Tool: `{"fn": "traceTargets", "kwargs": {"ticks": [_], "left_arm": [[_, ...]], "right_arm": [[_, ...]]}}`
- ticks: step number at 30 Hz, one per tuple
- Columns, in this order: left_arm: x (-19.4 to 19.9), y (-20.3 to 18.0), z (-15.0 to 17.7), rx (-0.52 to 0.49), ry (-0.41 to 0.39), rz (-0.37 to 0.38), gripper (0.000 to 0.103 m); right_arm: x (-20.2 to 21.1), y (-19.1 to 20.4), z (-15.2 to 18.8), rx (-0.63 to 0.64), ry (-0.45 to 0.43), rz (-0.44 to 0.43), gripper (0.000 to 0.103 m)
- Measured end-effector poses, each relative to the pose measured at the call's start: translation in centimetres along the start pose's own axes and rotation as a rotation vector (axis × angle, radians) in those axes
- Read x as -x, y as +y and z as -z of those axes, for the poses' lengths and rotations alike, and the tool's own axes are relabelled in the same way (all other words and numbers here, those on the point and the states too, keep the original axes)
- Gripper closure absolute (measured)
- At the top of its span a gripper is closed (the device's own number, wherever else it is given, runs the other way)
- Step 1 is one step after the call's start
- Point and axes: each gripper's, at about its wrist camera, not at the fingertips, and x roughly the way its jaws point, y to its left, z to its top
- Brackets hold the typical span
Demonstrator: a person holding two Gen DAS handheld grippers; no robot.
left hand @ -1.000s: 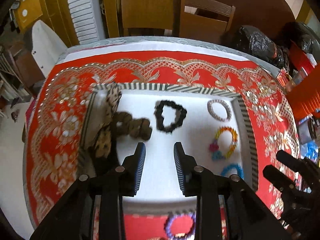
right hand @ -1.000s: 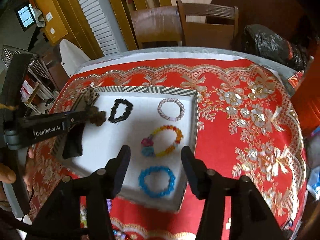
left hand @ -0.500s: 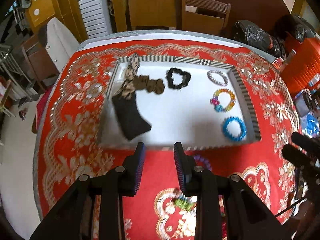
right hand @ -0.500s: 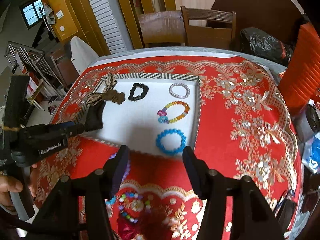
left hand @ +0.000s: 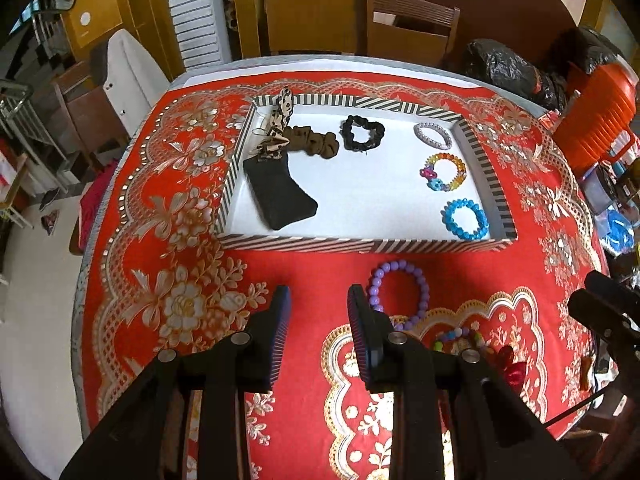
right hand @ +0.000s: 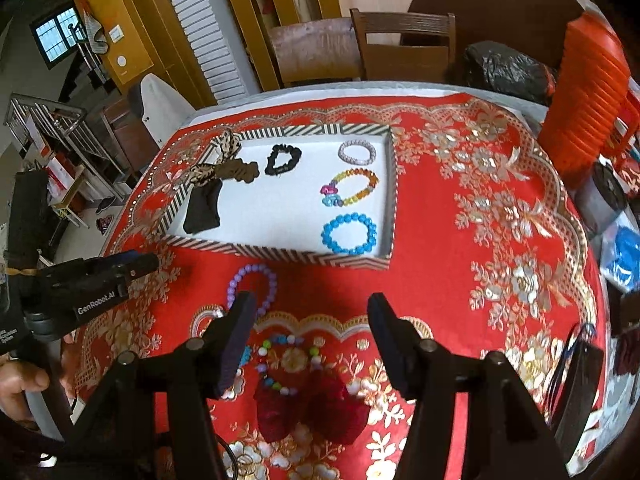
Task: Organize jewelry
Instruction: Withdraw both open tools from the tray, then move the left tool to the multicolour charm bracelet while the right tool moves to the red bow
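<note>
A striped-rim white tray (left hand: 360,246) (right hand: 280,254) holds a black pouch (left hand: 282,196), a brown scrunchie (left hand: 316,142), a black scrunchie (left hand: 362,133), a silver bracelet (left hand: 433,136), a rainbow bracelet (left hand: 444,172) and a blue bead bracelet (left hand: 465,219) (right hand: 349,233). On the red cloth in front of the tray lie a purple bead bracelet (left hand: 400,292) (right hand: 252,286), a pastel bead bracelet (right hand: 280,364) and a red bow (right hand: 312,408). My left gripper (left hand: 318,300) is open and empty, left of the purple bracelet. My right gripper (right hand: 312,308) is open and empty above the pastel bracelet.
The round table's red cloth (left hand: 160,248) drops off at the left and front edges. Wooden chairs (left hand: 408,28) stand behind. A black bag (left hand: 504,68) and an orange container (right hand: 588,92) sit at the right, with clutter along the right edge.
Both grippers have pulled back from over the tray to the front of the table. The black pouch and brown scrunchie now lie in the tray's left part. Both grippers stay open.
</note>
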Motion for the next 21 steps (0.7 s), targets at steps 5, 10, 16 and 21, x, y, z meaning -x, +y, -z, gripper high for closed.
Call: {"fn": "traceTargets", "kwargs": {"ticks": [5, 10, 16, 21], "left_arm": [[0.5, 0.0, 1.1, -0.014, 0.000, -0.004, 0.087], [1.0, 0.1, 1.8, -0.020, -0.006, -0.005, 0.087], [1.6, 0.1, 2.3, -0.029, -0.015, -0.005, 0.087], [1.8, 0.0, 2.5, -0.032, -0.017, -0.002, 0.087]], "right_arm": [[0.3, 0.5, 1.0, 0.002, 0.003, 0.001, 0.042], [0.7, 1.0, 1.8, 0.010, -0.002, 0.003, 0.042], [1.1, 1.4, 2.3, 0.010, -0.008, 0.005, 0.041], [1.2, 1.7, 2.6, 0.011, -0.010, 0.004, 0.041]]}}
